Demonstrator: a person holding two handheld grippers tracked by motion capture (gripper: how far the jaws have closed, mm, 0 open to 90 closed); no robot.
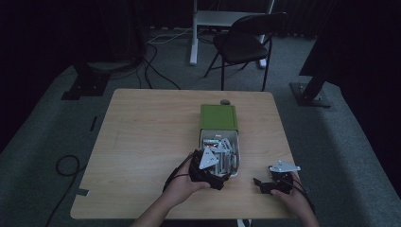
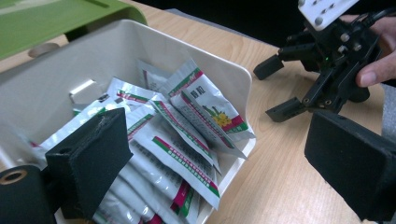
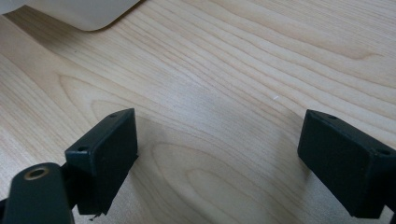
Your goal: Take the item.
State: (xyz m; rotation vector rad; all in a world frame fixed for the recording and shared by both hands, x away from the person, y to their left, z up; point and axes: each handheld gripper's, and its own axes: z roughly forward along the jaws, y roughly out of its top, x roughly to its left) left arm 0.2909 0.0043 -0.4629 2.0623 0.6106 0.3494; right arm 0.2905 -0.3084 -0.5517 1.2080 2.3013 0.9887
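Lighting: we find the high view dim and underexposed, far floor nearly black, pale wooden table [image 1: 151, 137] the brightest area. Both gripper views are bright and evenly lit; we note soft shadows under the black foam-padded jaws, whose near edges blur.

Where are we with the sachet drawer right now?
Done: the white drawer is pulled out of its green box, sachets showing. In hand: the left gripper is open at the drawer's near corner, holding nothing. The right gripper is open above bare table. Left: no sachet gripped or lifted out.
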